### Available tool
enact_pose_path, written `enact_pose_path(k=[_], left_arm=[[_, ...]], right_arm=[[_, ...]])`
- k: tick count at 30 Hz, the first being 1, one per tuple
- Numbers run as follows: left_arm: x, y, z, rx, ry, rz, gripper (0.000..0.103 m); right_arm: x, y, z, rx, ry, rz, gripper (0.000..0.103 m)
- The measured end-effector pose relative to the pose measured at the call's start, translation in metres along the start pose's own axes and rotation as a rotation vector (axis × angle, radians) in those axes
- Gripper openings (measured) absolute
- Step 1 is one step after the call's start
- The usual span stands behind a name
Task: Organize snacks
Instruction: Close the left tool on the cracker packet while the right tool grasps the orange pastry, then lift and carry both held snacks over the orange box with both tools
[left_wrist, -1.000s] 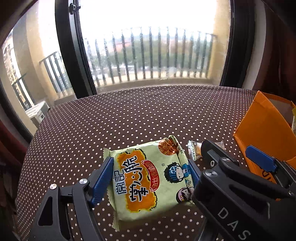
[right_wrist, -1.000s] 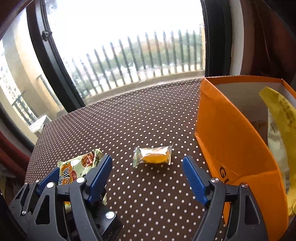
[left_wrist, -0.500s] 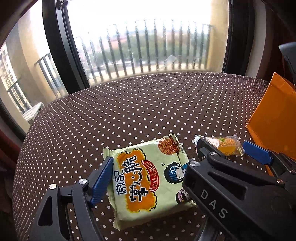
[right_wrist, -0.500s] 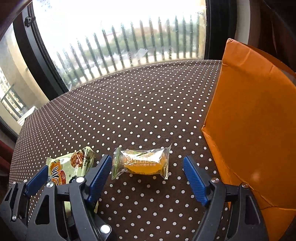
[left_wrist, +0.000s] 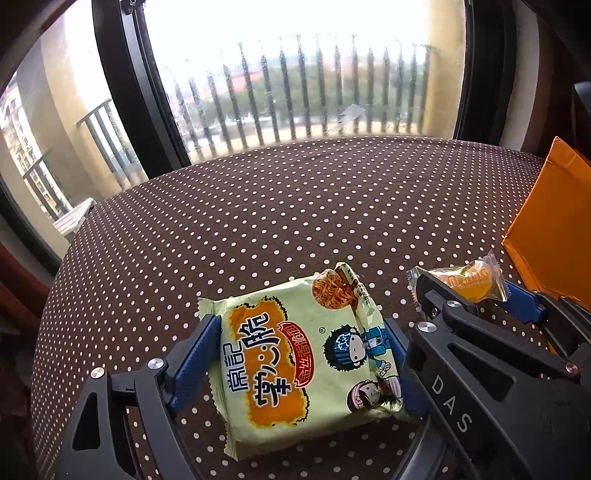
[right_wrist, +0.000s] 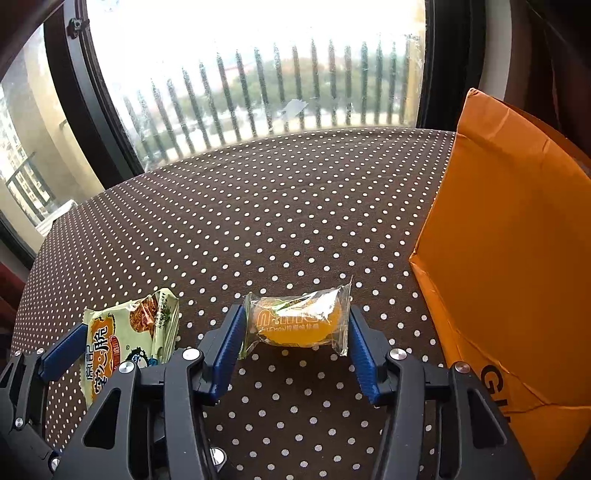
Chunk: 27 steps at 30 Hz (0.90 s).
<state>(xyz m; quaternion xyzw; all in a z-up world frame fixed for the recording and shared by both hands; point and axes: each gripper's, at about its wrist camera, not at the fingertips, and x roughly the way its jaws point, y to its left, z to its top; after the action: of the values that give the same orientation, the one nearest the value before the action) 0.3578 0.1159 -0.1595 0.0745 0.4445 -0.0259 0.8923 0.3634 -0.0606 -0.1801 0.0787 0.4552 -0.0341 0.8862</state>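
A pale green instant-noodle packet lies flat on the dotted tablecloth. My left gripper straddles it, a blue pad at each side edge, and its jaws are opening. An orange candy in a clear wrapper lies to the right of the packet. My right gripper has it between its pads, which are closing and pushing in the wrapper's crimped ends. The left wrist view shows the candy held between the right gripper's fingers. The noodle packet also shows at the lower left of the right wrist view.
An orange cardboard box stands just right of the candy, its wall facing me. The round table under its brown white-dotted cloth stretches back to a large window with balcony railings. The two grippers sit close, side by side.
Both grippers have come down onto the table. The right jaws have narrowed onto the candy's wrapper. The left jaws have widened a little around the noodle packet.
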Motion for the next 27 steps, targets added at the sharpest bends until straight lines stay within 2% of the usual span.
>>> enact_pose_path(k=[5,9,19,27], left_arm=[[-0.006,0.004,-0.011,-0.017,0.005,0.020,0.089],[-0.013,0.004,-0.021,-0.015,-0.002,0.026,0.082],[-0.034,-0.001,-0.045,-0.045,0.011,0.003,0.078],[-0.068,-0.009,-0.064,-0.072,-0.035,0.013,0.077]], right_arm=[[-0.002,0.004,-0.005,-0.016,0.018,0.027,0.054],[-0.008,0.002,-0.012,-0.022,0.025,0.045,0.054],[-0.035,0.000,-0.035,-0.053,0.030,0.074,0.053],[-0.069,-0.010,-0.054,-0.088,-0.005,0.088,0.053]])
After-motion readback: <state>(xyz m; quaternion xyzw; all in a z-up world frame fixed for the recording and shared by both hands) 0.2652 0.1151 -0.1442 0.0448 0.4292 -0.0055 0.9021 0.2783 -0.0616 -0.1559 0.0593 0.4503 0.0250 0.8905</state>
